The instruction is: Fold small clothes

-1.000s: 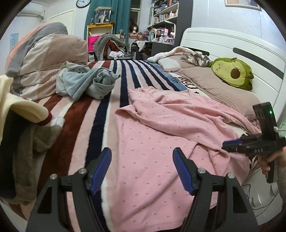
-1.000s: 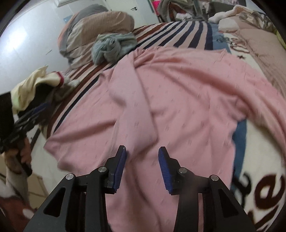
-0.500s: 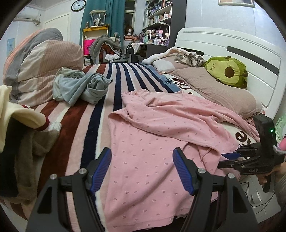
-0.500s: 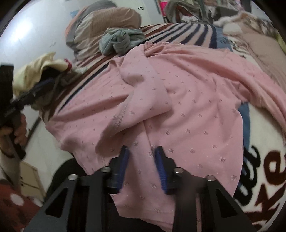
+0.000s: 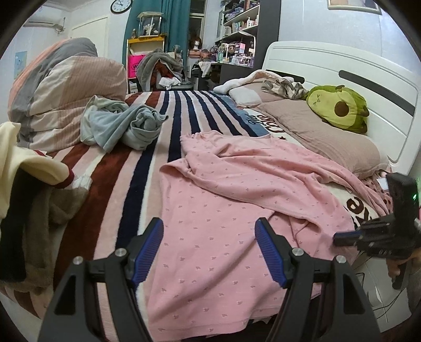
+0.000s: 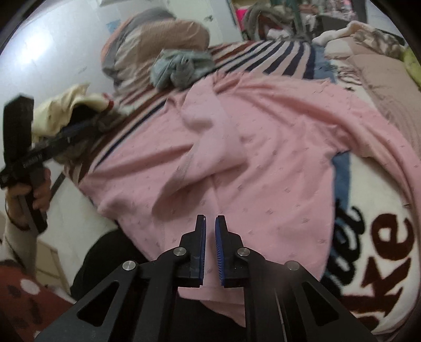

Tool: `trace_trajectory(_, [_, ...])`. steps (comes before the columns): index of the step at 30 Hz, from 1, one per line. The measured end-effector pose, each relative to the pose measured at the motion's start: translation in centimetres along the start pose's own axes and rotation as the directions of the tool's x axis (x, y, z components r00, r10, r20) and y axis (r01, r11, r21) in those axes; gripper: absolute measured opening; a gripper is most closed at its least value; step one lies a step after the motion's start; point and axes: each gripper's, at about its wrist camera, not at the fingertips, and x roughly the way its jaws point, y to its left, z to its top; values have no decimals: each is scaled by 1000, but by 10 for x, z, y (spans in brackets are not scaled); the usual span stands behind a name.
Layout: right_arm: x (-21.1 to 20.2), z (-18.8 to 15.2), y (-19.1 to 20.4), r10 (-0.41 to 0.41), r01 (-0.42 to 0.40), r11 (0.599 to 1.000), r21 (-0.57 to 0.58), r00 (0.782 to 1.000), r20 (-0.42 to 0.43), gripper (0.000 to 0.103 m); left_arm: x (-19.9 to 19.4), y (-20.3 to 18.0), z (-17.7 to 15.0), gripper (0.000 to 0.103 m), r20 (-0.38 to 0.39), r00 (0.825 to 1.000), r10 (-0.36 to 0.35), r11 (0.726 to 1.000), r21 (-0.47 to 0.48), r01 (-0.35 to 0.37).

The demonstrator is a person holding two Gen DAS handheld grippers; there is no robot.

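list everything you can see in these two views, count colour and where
pink garment: 1, pink with small print, spread rumpled over the near side of the bed
striped blanket: 1, navy, maroon and pale pink, covers the bed
grey-blue clothes: 1 crumpled heap, on the blanket beyond the pink garment
folded duvet: 1, grey, pink and beige, far left of bed
cream and dark clothes: 1 pile, near left edge
avocado plush: 1, green, on the beige pillow by the white headboard
wall clock: 1, top left
left gripper: open, above the garment's near edge
right gripper: nearly closed over the garment's hem; grip unclear
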Motion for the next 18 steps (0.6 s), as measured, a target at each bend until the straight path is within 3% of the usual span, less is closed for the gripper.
trace_trajectory(4, [14, -5, 13, 21, -23, 999, -44, 998, -58, 5, -4, -2, 0, 68, 5, 1000, 3, 1000, 11, -3])
trace_trajectory(7, [10, -3, 11, -13, 12, 999, -33, 1000, -21, 24, -6, 0, -1, 68, 5, 1000, 9, 1000, 8, -9])
trace_trajectory(10, [5, 2, 1, -14, 14, 1000, 8, 1000, 20, 30, -7, 2, -2, 68, 5, 1000, 17, 1000, 6, -17])
trace_trajectory(12, [7, 3, -5, -63, 62, 998, 21, 998, 19, 40, -6, 3, -3, 70, 4, 1000, 23, 1000, 2, -23])
trace_trajectory(13, [8, 3, -7, -85, 84, 996, 21, 996, 16, 40, -6, 4, -4, 71, 4, 1000, 27, 1000, -1, -27])
trace_trajectory(18, [7, 1, 4, 32, -32, 999, -13, 999, 1, 41, -1, 7, -9, 74, -21, 999, 49, 999, -2, -49])
